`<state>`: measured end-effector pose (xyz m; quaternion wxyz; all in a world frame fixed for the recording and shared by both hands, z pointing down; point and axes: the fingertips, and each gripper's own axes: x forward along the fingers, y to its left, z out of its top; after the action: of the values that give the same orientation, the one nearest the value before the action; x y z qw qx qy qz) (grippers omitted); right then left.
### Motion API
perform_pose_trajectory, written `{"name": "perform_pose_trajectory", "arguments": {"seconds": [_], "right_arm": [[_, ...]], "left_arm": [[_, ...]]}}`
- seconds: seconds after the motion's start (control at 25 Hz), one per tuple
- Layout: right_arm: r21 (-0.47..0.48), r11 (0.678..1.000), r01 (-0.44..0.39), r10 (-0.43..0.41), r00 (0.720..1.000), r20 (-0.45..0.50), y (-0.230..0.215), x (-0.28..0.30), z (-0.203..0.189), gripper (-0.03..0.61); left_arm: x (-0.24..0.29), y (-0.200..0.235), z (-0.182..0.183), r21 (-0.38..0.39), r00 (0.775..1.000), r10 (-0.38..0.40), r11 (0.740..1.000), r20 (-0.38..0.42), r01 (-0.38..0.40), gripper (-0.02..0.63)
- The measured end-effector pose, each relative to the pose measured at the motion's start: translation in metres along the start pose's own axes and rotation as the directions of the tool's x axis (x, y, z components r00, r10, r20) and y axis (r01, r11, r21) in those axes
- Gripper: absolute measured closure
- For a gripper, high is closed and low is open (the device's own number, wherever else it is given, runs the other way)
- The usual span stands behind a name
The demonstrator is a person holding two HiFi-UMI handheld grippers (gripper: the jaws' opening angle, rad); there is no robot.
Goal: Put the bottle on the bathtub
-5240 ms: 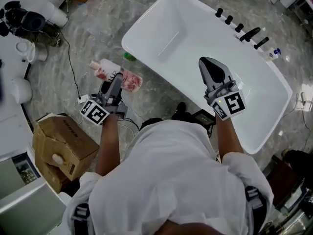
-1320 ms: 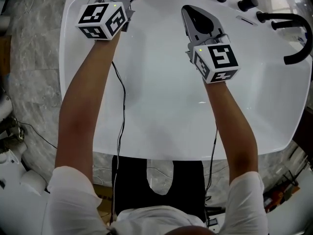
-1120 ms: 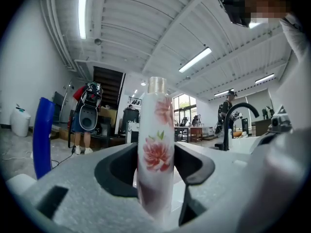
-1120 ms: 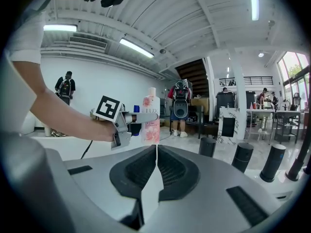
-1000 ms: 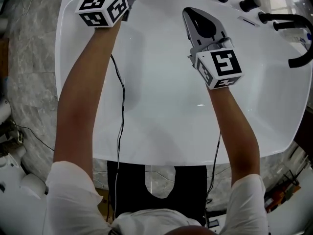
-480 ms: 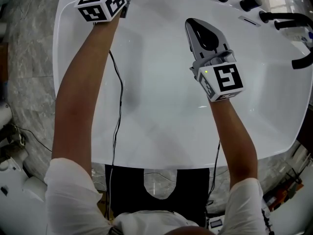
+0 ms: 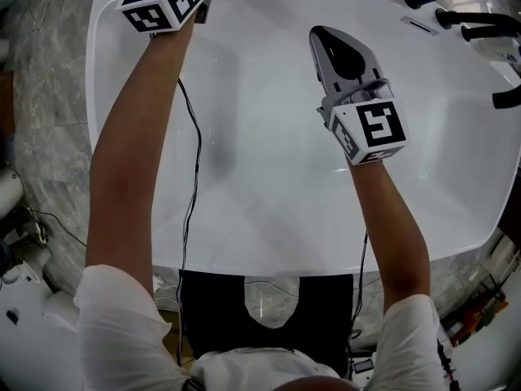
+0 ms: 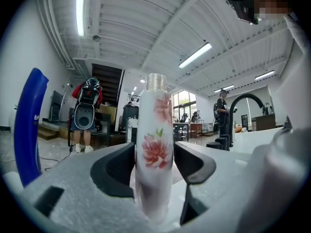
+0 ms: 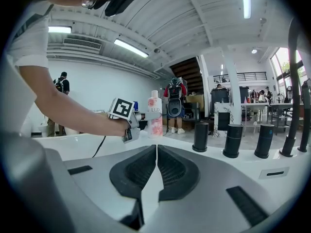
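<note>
Left gripper view showed the bottle upright, cap at 12 o'clock, long axis vertical, on the bathtub rim at 11 o'clock. The left gripper had jaws just easing apart, still touching its sides. The right gripper was clenched, empty.

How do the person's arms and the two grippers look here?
The left gripper and right gripper are light grey with black pads, and each carries a white cube with black square markers. A thin black cable trails back from each. The person wears white short sleeves.
</note>
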<state>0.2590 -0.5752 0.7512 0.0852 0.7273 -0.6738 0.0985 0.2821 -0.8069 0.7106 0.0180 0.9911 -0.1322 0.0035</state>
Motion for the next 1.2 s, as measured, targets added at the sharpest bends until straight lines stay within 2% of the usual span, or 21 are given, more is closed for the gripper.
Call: {"name": "perform_pose_trajectory", "arguments": {"seconds": [0.08,0.2,0.36,0.48,0.56,0.64,0.72,0.84,0.96,1.08,1.2], "right_arm": [[0.007,1.000,-0.009,0.009,1.000,-0.005,0.005,-0.002,0.000,0.561],[0.008,1.000,-0.010,0.010,1.000,-0.006,0.006,-0.008,0.003,0.560],[0.048,0.999,0.008,-0.008,1.000,-0.005,0.004,-0.027,-0.008,0.561],[0.108,0.993,0.049,-0.048,0.999,-0.012,0.004,-0.055,-0.026,0.561],[0.137,0.989,0.060,-0.058,0.998,-0.013,0.012,-0.081,-0.031,0.561],[0.126,0.991,0.051,-0.049,0.999,-0.018,0.026,-0.112,-0.032,0.560],[0.108,0.993,0.051,-0.049,0.998,-0.025,0.036,-0.148,-0.029,0.561],[0.110,0.992,0.062,-0.059,0.998,-0.025,0.054,-0.194,-0.018,0.561],[0.185,0.982,0.046,-0.044,0.999,-0.014,0.077,-0.228,0.002,0.561],[0.261,0.965,0.016,-0.015,1.000,-0.007,0.102,-0.283,0.039,0.561],[0.285,0.958,-0.021,0.012,0.999,0.035,0.121,-0.340,0.098,0.561]], "left_arm": [[-0.004,-0.002,-0.004,0.004,1.000,-0.012,1.000,-0.027,0.012,0.346],[-0.023,-0.008,-0.010,-0.013,0.998,-0.019,1.000,-0.057,0.019,0.336],[-0.084,-0.031,-0.032,-0.064,0.997,0.003,0.998,-0.082,-0.009,0.333],[-0.140,-0.074,-0.059,-0.134,0.991,-0.010,0.991,-0.131,-0.008,0.339],[-0.176,-0.115,-0.066,-0.194,0.985,-0.063,0.981,-0.163,0.031,0.385],[-0.210,-0.158,-0.061,-0.251,0.979,-0.104,0.966,-0.175,0.058,0.413],[-0.242,-0.198,-0.045,-0.285,0.976,-0.119,0.956,-0.181,0.063,0.440],[-0.279,-0.241,-0.013,-0.287,0.970,-0.156,0.953,-0.189,0.097,0.497],[-0.308,-0.276,0.020,-0.276,0.954,-0.225,0.947,-0.198,0.165,0.535],[-0.340,-0.320,0.071,-0.289,0.946,-0.244,0.941,-0.215,0.177,0.566],[-0.367,-0.359,0.129,-0.301,0.943,-0.239,0.939,-0.229,0.165,0.590]]}}
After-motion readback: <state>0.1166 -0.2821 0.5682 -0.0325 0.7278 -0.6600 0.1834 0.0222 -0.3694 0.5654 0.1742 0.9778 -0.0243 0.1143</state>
